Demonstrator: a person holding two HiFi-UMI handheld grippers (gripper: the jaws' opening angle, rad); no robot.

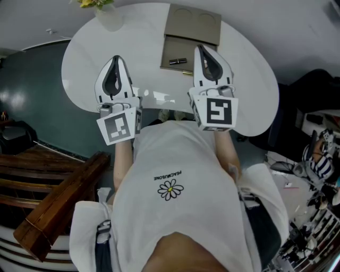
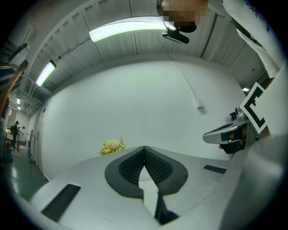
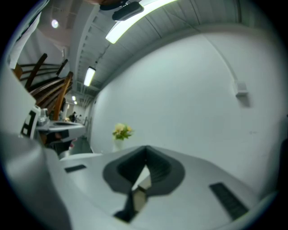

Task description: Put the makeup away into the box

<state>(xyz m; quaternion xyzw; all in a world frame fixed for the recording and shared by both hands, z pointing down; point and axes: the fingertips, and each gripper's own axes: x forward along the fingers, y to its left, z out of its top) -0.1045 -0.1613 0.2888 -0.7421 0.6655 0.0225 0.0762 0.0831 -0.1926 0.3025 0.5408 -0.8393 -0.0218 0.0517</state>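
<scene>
An olive-brown box (image 1: 173,49) lies open on the round white table (image 1: 90,64), its lid (image 1: 193,24) folded back. A black makeup stick (image 1: 178,61) rests inside it. A small gold-coloured piece (image 1: 186,73) sits at the box's near edge, partly hidden by my right gripper (image 1: 200,49). That gripper is held level over the box's right side, shut and empty (image 3: 146,148). My left gripper (image 1: 116,59) hovers over the table left of the box, also shut with nothing in it (image 2: 144,148). Both gripper views look at a white wall.
A vase of yellow flowers (image 1: 106,16) stands at the table's far left edge, also seen as flowers (image 2: 111,145) and flowers (image 3: 121,131). Dark wooden steps (image 1: 53,207) lie to the left on the floor. Cluttered gear (image 1: 319,159) sits at the right.
</scene>
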